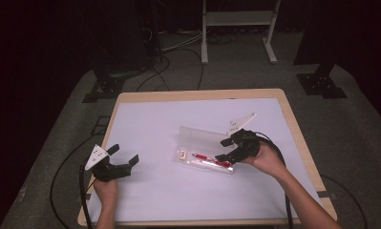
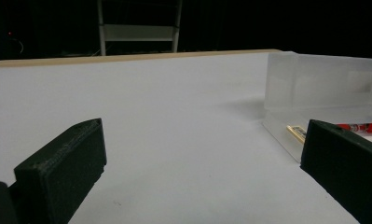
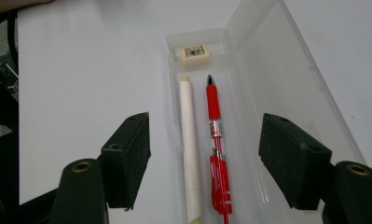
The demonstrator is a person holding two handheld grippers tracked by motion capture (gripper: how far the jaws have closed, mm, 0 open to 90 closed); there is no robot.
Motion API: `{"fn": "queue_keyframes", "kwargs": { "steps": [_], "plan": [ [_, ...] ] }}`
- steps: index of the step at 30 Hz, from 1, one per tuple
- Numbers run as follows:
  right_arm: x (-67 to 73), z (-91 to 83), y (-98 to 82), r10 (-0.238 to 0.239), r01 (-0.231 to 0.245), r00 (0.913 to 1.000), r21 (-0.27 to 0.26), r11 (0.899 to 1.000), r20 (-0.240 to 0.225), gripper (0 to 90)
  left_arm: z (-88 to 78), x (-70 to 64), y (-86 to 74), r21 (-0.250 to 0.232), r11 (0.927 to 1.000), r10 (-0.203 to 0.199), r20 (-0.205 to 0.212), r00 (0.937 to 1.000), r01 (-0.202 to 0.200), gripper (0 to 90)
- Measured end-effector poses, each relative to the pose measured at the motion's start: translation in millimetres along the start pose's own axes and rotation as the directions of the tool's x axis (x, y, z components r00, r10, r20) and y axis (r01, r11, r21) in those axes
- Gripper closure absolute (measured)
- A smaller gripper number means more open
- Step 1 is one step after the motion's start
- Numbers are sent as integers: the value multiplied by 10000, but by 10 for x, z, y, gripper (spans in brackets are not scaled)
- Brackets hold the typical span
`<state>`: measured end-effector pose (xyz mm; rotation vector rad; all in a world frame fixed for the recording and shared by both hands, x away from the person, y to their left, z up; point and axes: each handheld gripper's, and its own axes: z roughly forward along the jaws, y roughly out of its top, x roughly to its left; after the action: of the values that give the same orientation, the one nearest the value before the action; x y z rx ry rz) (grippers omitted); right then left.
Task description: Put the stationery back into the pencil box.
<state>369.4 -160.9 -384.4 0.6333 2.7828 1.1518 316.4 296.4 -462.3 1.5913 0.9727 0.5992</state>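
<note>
I am holding my right gripper [image 3: 204,154] over the open clear case [image 1: 203,153] on the white tabletop [image 1: 150,121], jaws spread and empty, straddling the red pen [image 3: 217,149] and white stick [image 3: 189,149], whose long axes are running straight ahead between them. My left gripper [image 1: 120,161] is waiting well apart, also released.

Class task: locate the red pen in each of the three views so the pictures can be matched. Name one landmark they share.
High view: the red pen lies in the open clear case, right of table centre, beside the right gripper.
Left gripper view: the pen is at the right edge, behind a black jaw.
Right gripper view: the pen runs lengthwise at centre, beside a white stick.
Shared landmark: the small eraser at the case's end.
</note>
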Motion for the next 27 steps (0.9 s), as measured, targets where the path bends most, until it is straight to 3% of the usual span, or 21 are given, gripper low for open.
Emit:
{"fn": "queue_keyframes", "kwargs": {
  "steps": [14,27],
  "plan": [
    [-26,-149,-233,238,-234,9994,-183,9996,232,321,1,-2,0,11,10000,31,-10,10000,-31,0],
    [-51,-305,-598,657,-646,9962,-212,9977,573,313,2,-4,-1,17,10000,36,-7,10000,-36,0]
  ]
}}
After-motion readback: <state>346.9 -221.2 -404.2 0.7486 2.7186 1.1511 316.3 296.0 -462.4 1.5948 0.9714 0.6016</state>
